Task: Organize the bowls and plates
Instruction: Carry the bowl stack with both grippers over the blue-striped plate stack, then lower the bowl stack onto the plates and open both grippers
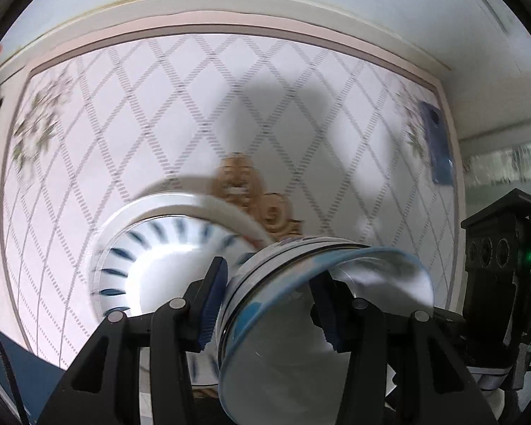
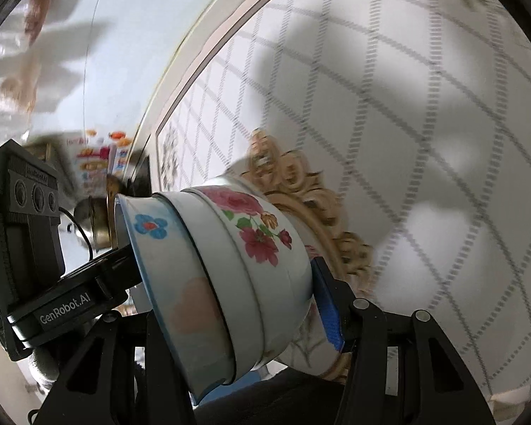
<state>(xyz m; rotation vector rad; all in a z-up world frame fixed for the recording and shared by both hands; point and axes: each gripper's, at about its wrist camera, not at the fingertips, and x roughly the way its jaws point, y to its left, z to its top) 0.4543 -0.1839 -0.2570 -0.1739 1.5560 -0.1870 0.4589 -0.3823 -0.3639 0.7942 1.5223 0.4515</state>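
Note:
My left gripper (image 1: 269, 301) is shut on the rim of a stack of nested bowls (image 1: 283, 301), blue-rimmed bowl outermost, tipped on its side above the table. In the right wrist view the same stack (image 2: 237, 276) shows a blue-flower bowl (image 2: 170, 283) and a pink-rose bowl (image 2: 262, 248). My right gripper (image 2: 240, 304) is shut on the stack, its blue pad (image 2: 327, 311) against the rose bowl's base. A white plate with blue dashes (image 1: 148, 258) lies on the table behind the left fingers, another white rim leaning on it.
The table (image 1: 230, 106) has a white cloth with a grey diamond pattern and a gold ornament (image 1: 244, 187) at its middle. A blue object (image 1: 439, 141) lies at the right edge. The other gripper's black body (image 1: 502, 248) is at the right.

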